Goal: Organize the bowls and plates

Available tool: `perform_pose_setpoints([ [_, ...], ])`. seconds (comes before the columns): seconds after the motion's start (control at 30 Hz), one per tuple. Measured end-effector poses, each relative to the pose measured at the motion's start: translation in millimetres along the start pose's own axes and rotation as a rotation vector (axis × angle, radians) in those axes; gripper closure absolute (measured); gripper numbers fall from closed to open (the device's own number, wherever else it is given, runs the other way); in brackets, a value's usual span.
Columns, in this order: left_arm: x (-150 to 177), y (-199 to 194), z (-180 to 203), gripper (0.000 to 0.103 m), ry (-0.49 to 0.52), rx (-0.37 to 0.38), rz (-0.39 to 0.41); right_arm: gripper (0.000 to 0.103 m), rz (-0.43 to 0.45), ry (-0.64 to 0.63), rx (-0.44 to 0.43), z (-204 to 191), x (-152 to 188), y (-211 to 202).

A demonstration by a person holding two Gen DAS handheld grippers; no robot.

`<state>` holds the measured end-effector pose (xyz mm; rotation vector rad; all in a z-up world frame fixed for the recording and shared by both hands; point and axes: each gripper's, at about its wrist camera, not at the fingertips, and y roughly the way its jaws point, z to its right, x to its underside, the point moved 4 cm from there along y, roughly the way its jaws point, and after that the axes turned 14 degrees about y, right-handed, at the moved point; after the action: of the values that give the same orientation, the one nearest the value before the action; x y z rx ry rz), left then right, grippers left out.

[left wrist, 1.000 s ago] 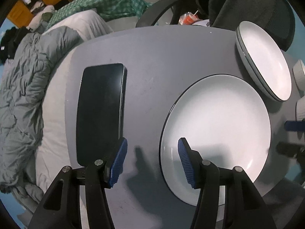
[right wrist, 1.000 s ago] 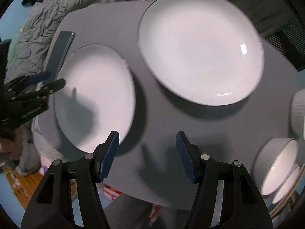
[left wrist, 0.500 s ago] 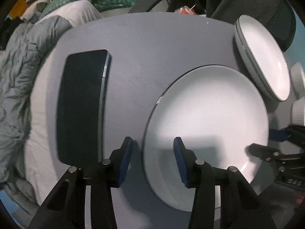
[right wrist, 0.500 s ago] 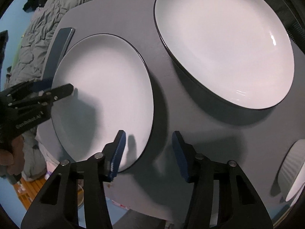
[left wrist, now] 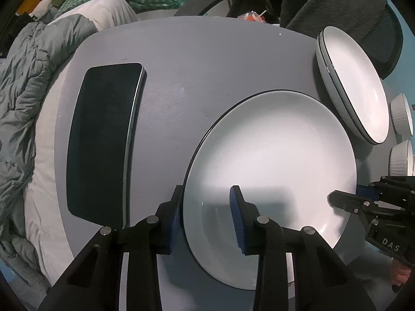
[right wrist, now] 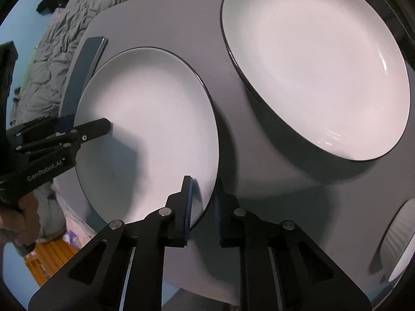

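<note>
White plate [left wrist: 272, 160] w/ dark rim lay flat on grey table [left wrist: 202, 59], betw. black phone [left wrist: 103, 142] and stacked plates [left wrist: 358, 88]. Left gripper [left wrist: 207, 217] straddled plate's near rim, fingers [left wrist: 237, 217] just been closing, one outside edge, one over white; pads not seen pressing yet. Right gripper [right wrist: 203, 207] at opp. rim, fingers just been closing, clamped on edge. Ribbed bowls [left wrist: 402, 140] beyond stack. Grey duvet [left wrist: 23, 85] past phone side.

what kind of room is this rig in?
Probably a bedroom or small living space, not a kitchen: a grey quilt lies beside the grey table, an office chair draped with dark fabric stands behind it, and a phone lies on the table.
</note>
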<state>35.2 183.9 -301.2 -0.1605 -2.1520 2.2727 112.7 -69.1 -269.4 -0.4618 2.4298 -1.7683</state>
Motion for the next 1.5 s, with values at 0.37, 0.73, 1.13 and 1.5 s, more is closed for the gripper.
perform_pose_setpoints([
  [0.37,22.4,0.8,36.7,0.069,-0.006,0.009,-0.037,0.089,-0.016,-0.025,0.041,12.0,11.5,-2.1],
  [0.73,44.3,-2.0,101.3,0.070,0.023,0.013,-0.040,0.089,-0.019,-0.003,0.076,50.4,26.8,-11.4],
  [1.13,43.2,-0.6,146.8,0.070,0.016,0.074,-0.040,0.089,0.000,0.065,0.088,92.9,39.0,-22.3],
  [1.5,48.8,7.1,171.6,0.070,0.086,0.098,-0.064,0.089,0.045,0.134,0.110,127.4,39.5,-34.6],
])
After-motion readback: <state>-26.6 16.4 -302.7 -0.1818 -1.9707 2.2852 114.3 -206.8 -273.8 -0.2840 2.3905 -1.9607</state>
